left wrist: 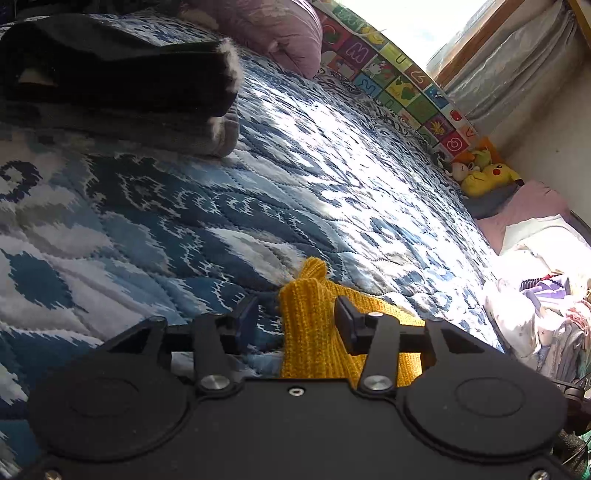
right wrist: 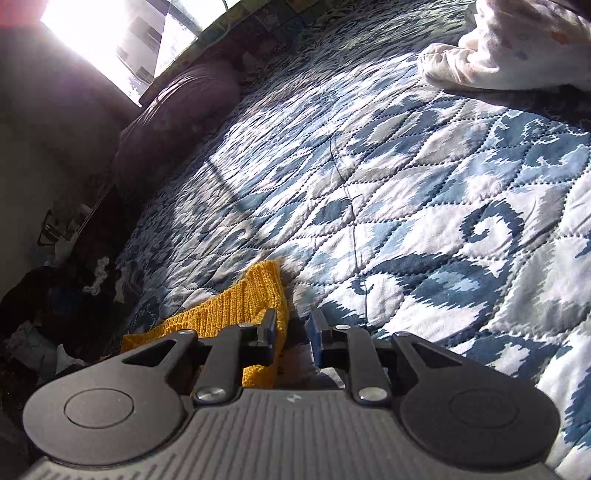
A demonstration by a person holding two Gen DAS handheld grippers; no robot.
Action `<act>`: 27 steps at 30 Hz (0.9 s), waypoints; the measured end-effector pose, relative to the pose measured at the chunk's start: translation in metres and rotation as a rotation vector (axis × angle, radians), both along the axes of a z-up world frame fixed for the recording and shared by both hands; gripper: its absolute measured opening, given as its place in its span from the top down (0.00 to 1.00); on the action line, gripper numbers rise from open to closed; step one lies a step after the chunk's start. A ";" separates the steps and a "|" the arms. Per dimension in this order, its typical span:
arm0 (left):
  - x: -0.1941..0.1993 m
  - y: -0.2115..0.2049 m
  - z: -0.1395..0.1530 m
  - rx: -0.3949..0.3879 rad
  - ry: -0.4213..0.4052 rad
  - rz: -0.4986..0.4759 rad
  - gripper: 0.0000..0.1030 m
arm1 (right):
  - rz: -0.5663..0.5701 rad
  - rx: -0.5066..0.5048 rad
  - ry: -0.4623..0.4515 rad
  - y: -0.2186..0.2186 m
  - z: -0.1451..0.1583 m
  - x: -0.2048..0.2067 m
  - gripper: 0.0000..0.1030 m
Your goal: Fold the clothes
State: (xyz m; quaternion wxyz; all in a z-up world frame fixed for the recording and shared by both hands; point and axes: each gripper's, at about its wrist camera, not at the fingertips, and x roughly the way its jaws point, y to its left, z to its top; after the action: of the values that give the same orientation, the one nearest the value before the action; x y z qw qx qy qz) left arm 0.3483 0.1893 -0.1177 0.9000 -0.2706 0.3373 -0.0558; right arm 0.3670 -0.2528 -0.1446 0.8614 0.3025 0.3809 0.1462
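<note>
Mustard-yellow knitted garment [left wrist: 310, 325] sits between my left hand-held gripper's [left wrist: 297, 317] parted jaws; right hand-held gripper [right wrist: 291, 332] gapes beside its edge on the blue-white quilted bed [right wrist: 406, 192]. I'd pinch both corners evenly before lifting.

Blue quilt [left wrist: 332, 177], plush toys [left wrist: 484, 173] (far corner).

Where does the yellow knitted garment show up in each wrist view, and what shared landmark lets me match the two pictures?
Left wrist: the yellow knitted garment sits bottom centre, between the open fingers of the left gripper.
Right wrist: it lies at lower left of centre, by the left finger of the open right gripper.
Shared landmark: the blue-and-white quilted bedspread under it, with a mauve pillow at its far end.
</note>
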 end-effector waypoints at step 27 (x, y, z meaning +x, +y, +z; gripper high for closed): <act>-0.167 -0.123 0.039 0.241 0.041 -0.137 0.23 | 0.236 -0.157 -0.152 0.049 0.037 -0.226 0.47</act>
State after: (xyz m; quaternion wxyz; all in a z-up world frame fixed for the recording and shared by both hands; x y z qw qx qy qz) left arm 0.1809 0.0664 -0.0784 0.9129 -0.1379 0.3776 -0.0707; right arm 0.1410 -0.2037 -0.1080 0.8856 0.1757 0.3577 0.2386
